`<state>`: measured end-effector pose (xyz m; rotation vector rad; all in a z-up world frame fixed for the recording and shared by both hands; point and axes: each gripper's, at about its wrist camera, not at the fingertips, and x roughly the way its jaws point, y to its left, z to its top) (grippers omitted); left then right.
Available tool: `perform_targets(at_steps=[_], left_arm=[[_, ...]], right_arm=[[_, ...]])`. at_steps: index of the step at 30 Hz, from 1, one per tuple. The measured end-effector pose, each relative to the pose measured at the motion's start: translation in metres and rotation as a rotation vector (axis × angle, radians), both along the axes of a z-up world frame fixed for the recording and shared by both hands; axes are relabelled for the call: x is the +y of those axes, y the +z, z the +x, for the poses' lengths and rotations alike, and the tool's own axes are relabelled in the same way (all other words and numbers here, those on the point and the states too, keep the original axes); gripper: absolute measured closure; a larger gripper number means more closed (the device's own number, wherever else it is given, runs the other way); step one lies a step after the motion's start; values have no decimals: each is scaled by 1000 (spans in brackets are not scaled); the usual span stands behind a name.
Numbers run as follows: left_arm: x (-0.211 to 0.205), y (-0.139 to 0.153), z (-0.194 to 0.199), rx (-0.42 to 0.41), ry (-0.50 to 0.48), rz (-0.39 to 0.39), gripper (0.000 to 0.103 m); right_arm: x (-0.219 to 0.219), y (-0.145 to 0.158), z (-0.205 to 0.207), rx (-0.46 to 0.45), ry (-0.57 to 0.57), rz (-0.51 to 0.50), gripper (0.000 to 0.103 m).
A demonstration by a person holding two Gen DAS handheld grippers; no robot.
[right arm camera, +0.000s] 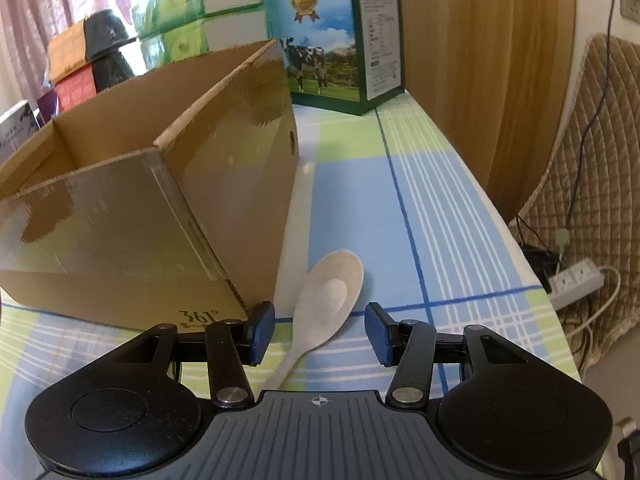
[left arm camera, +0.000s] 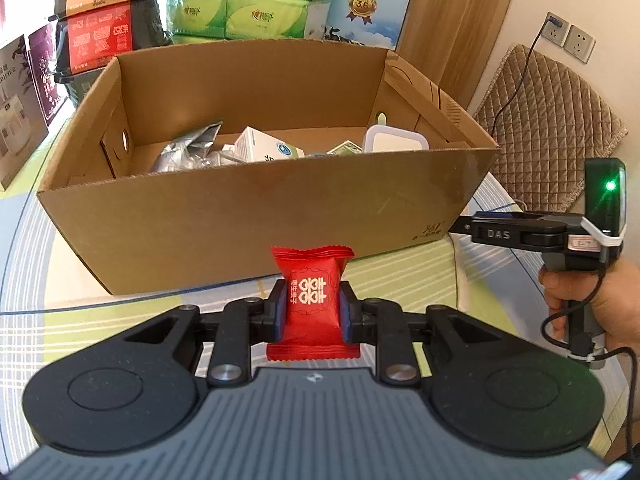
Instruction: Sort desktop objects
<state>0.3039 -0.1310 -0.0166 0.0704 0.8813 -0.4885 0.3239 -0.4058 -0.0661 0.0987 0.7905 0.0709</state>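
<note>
My left gripper [left arm camera: 313,312] is shut on a red candy packet [left arm camera: 312,304] with white characters, held upright above the tablecloth just in front of the open cardboard box [left arm camera: 256,216]. Inside the box lie a silver foil pouch [left arm camera: 188,152], a white carton [left arm camera: 266,150] and a white-lidded container [left arm camera: 394,140]. My right gripper [right arm camera: 320,330] stands open over a beige spoon [right arm camera: 324,300] that lies on the cloth by the box corner [right arm camera: 192,240], its handle running back between the fingers. The right gripper's body [left arm camera: 560,232], held by a hand, shows at the right of the left wrist view.
Green tissue packs [left arm camera: 240,0], a milk carton box [right arm camera: 340,40] and red and orange packages [left arm camera: 96,16] stand behind the box. The checked tablecloth [right arm camera: 440,220] ends at the table's right edge. A quilted chair [left arm camera: 548,120], cables and a power strip [right arm camera: 576,282] are beyond it.
</note>
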Motion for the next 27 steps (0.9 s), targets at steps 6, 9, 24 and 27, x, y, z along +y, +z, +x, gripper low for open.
perform_targets(at_steps=[6, 9, 24, 27], left_arm=[[0, -4, -1, 7, -2, 0, 82], [1, -6, -2, 11, 0, 2, 82], [2, -3, -25, 23, -1, -16, 82], [2, 1, -28, 18, 0, -14, 82]], right_arm=[[9, -7, -1, 5, 42, -97, 65], [6, -3, -6, 18, 52, -110, 88], [-7, 12, -71, 97, 141, -107, 103], [-6, 22, -83, 89, 138, -97, 103]])
